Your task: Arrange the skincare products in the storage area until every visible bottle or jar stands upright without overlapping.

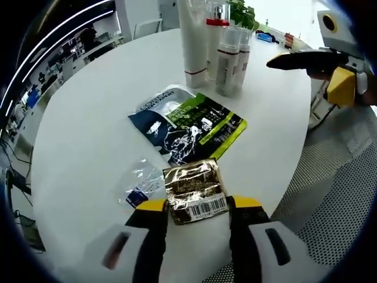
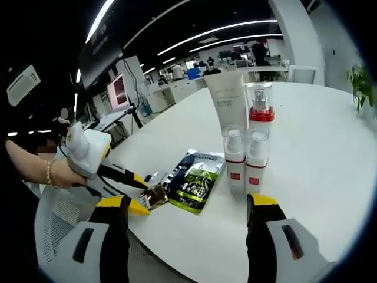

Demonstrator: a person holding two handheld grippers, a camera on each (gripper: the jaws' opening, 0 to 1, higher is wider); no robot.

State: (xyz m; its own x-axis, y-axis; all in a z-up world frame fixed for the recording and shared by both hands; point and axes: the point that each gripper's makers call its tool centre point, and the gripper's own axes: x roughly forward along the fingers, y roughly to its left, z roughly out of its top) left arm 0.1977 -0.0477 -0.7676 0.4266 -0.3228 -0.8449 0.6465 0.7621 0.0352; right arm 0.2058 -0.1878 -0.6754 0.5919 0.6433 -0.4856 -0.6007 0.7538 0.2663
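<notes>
Four skincare containers stood upright in a tight cluster on the white round table (image 1: 88,112): a tall white tube (image 2: 225,100) with a red band at its base, a clear pump bottle (image 2: 260,109) with a red collar beside it, and two small clear-capped spray bottles (image 2: 234,159) (image 2: 257,159) in front of them, close together. Nearer the table edge lay a dark blue and green sachet (image 1: 188,125), flat. Just beside it lay a small gold foil packet (image 1: 194,191) with a barcode, and a clear plastic wrapper (image 1: 140,181) to its left. The left gripper (image 1: 195,205) had its fingers spread, one either side of the gold packet. The right gripper (image 2: 188,203) hung in front of the small bottles, fingers spread wide and empty. A person's hand (image 2: 62,171) held the left gripper.
</notes>
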